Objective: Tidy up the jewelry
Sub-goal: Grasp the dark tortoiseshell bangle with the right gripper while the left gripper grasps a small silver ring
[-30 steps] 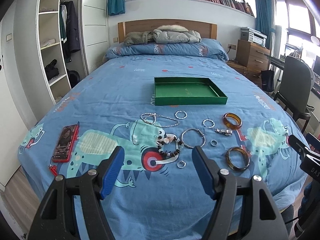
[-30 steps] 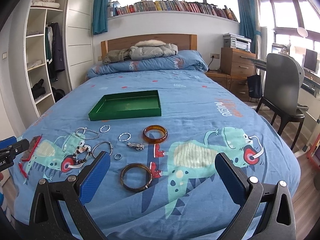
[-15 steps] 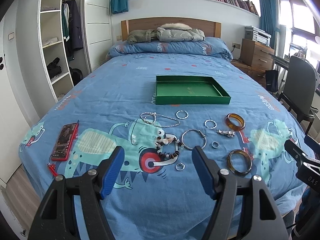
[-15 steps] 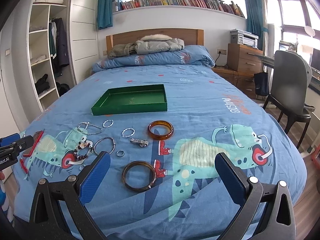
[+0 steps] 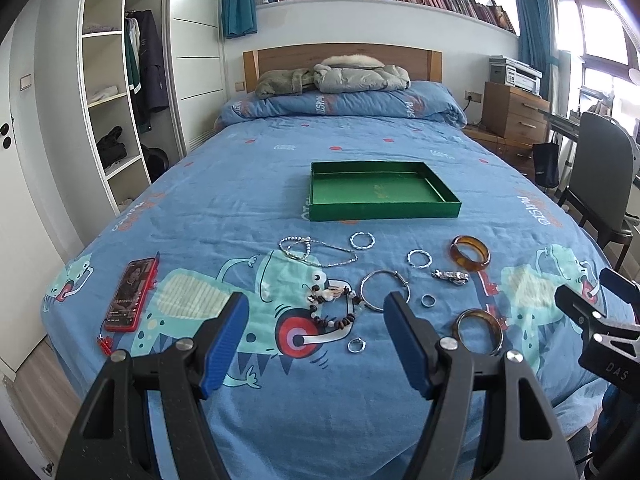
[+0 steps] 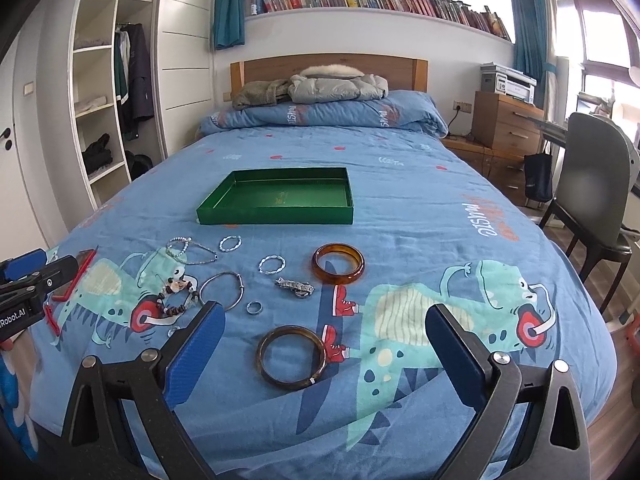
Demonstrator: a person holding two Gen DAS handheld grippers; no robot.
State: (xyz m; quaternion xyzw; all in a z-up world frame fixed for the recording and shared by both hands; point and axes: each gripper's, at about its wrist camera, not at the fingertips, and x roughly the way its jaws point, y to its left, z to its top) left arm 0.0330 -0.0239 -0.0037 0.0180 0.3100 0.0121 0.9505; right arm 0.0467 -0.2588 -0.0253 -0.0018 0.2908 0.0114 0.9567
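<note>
An empty green tray (image 5: 384, 213) (image 6: 276, 216) lies mid-bed. Nearer me, jewelry is spread on the blue cover: an amber bangle (image 5: 470, 253) (image 6: 338, 263), a darker bangle (image 5: 479, 331) (image 6: 291, 357), a large silver hoop (image 5: 385, 290) (image 6: 222, 291), a bead bracelet (image 5: 335, 307) (image 6: 176, 300), a silver chain (image 5: 308, 251) (image 6: 188, 250), several small rings and a silver clasp piece (image 5: 450, 277) (image 6: 295, 287). My left gripper (image 5: 316, 340) is open and empty above the near edge, before the bead bracelet. My right gripper (image 6: 324, 354) is open wide and empty, its jaws standing either side of the darker bangle.
A red phone (image 5: 131, 294) lies at the bed's left near edge. A wardrobe with open shelves (image 5: 116, 92) stands left. A wooden dresser (image 5: 514, 118) and a grey chair (image 5: 600, 172) stand right. Jackets lie on the pillow (image 5: 336, 76).
Both grippers have tilted up and drawn back slightly, so the bed and jewelry sit lower in both views. Nothing was grasped; the jewelry has not moved.
</note>
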